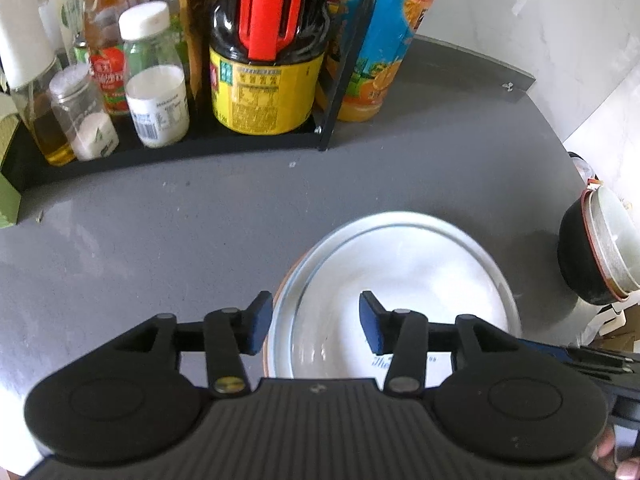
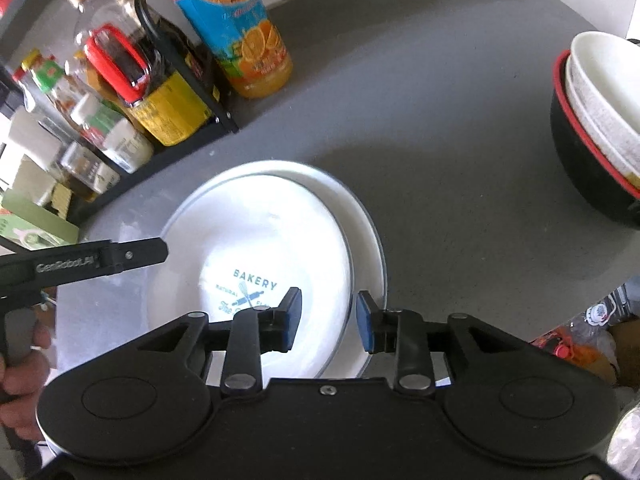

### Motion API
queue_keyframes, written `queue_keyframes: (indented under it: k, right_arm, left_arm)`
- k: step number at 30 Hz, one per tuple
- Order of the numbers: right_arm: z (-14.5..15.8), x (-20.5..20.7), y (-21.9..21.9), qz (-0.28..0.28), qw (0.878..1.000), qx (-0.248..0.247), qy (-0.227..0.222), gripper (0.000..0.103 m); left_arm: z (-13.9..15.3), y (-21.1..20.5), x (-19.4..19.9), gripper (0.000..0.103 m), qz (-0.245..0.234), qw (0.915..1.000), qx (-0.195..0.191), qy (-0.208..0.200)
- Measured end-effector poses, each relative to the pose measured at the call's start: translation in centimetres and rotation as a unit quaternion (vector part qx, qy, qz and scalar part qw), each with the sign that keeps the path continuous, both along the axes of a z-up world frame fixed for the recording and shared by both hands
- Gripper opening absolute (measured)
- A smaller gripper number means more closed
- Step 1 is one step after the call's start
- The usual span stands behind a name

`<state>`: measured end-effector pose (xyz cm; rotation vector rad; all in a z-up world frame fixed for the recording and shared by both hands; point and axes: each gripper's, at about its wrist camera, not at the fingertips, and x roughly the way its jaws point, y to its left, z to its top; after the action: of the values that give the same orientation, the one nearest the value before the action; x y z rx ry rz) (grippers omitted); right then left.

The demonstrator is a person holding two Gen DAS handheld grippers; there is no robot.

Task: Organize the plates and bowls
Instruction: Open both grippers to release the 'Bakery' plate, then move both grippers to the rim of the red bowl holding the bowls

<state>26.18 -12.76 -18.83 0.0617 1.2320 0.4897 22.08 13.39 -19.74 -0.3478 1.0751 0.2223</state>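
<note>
I hold both tools wide, gripping nothing, left tool [image 1: 316,322] and right tool [image 2: 329,319] straddling opposite rims of the stacked plates [image 2: 256,240] to lift them off the desk [image 2: 440,120]

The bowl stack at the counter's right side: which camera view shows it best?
The right wrist view. There the bowl stack sits large at the right edge, a black bowl with a red rim holding white bowls nested inside. The left wrist view shows the same stack smaller and cut by the frame edge, so the nested bowls are harder to tell apart.
</note>
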Motion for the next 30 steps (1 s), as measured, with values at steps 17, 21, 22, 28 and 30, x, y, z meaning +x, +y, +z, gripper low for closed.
queue_keyframes:
  k: [17, 21, 22, 28, 30]
  right_arm:
    - [5.3, 3.3, -12.2, -0.108, 0.988, 0.078, -0.074, 0.081]
    - [5.9, 4.5, -15.0, -0.128, 0.985, 0.089, -0.074, 0.083]
    - [6.0, 4.7, -15.4, -0.13, 0.985, 0.089, -0.073, 0.084]
    - [6.0, 6.0, -17.7, -0.127, 0.986, 0.085, -0.064, 0.084]
    - [6.0, 6.3, -18.5, -0.122, 0.987, 0.086, -0.058, 0.084]
  left_arm:
    - [4.9, -9.2, 7.1, 0.077, -0.06, 0.9968, 0.002, -0.053]
    - [5.4, -12.2, 9.0, 0.078, -0.073, 0.9958, -0.002, -0.056]
    - [5.4, -12.9, 9.6, 0.078, -0.076, 0.9955, -0.003, -0.056]
    - [5.3, -16.5, 12.0, 0.078, -0.094, 0.9941, -0.009, -0.053]
    - [5.2, -17.7, 12.5, 0.078, -0.094, 0.9943, -0.009, -0.05]
